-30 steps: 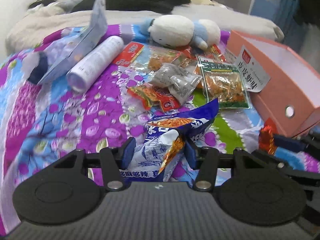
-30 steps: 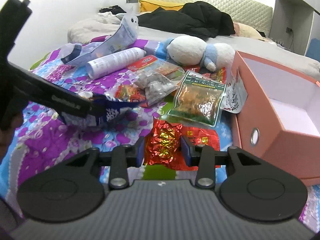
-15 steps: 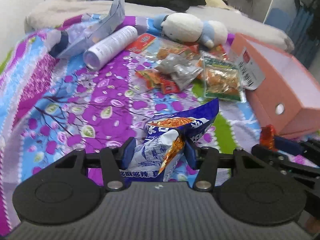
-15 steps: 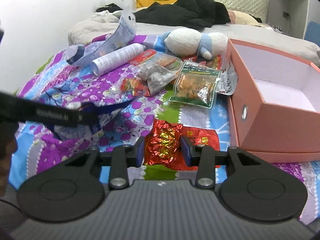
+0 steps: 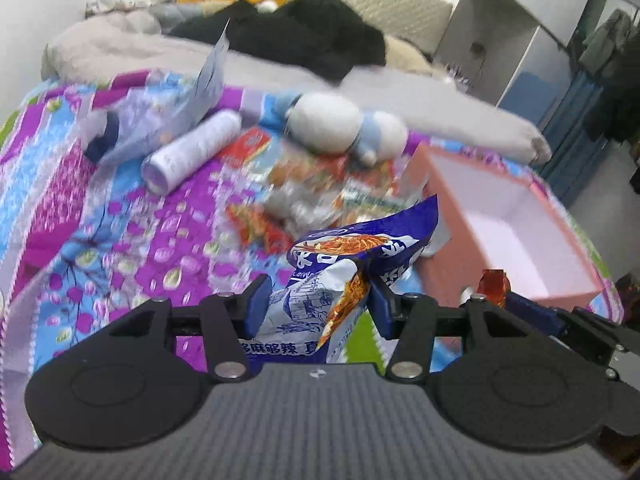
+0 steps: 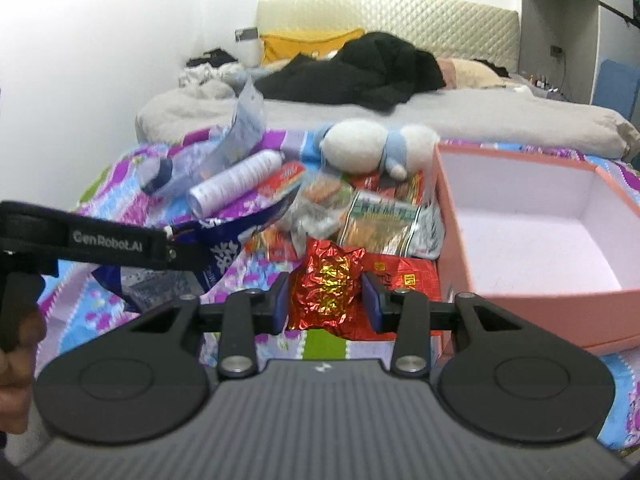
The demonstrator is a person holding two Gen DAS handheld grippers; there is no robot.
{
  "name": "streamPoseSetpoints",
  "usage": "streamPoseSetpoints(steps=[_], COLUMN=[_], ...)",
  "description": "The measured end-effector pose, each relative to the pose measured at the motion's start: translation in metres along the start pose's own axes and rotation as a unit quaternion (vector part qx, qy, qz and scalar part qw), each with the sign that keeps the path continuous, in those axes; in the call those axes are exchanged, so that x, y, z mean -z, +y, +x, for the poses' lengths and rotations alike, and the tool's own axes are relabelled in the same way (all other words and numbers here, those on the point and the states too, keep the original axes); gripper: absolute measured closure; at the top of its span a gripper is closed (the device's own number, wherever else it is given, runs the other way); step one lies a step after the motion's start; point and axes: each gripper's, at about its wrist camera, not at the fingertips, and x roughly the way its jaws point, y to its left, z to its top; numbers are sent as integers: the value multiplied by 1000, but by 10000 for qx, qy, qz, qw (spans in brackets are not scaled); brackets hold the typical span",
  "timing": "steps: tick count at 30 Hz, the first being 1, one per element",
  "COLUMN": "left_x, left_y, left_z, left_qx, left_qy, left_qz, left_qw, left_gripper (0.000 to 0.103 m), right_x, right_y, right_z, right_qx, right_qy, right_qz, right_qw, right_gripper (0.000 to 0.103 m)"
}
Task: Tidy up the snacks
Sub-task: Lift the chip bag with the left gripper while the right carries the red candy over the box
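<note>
My left tongs (image 5: 316,304) pinch a blue noodle-snack bag (image 5: 348,276) between both pads, its crumpled top sticking up above the fingers and clear of the bed. My right tongs (image 6: 326,300) grip a red foil packet (image 6: 326,280) the same way, pads pressed into its 2 sides. From the left wrist I can see that red foil and the right tongs low at the right, just in front of the pink box's near wall.

The pink box (image 6: 532,304) sits open near the right edge of the bed (image 6: 132,320), its pale inside bare. The other snacks lie in a loose heap just left of the box: a green-topped clear pouch (image 6: 380,226), a flat red packet (image 6: 408,276) and several small wrappers, blurred in the left view. Beyond the heap lie a white plush toy (image 6: 360,152) and a white cylinder (image 6: 236,186), towards the head of the bed.
</note>
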Motion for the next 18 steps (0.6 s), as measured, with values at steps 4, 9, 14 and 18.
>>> streamPoseSetpoints(steps=[4,9,14,18], left_x=[-21,-46,-64,-78], left_y=[-18,-43,-73,-109], left_z=[-15,-31,-45,-55], left_qx=[103,325,640,709], left_qy=[-227,-460,-586,-798], left_qz=[4,17,12,358], left_qw=[9997,9984,9962,9936], left_gripper=[45,45,45,45], right_x=[-19,-43,-64,-78], right_y=[-10,-28,-47,-63], right_z=[-17,-38,-56,-67], right_qx=[88,236,388,518], right_qy=[-263,-604,-886,-1078], right_qz=[59,116,220,281], right_qw=[9996,9978,9951,9924], right_gripper=[62,62,62,62])
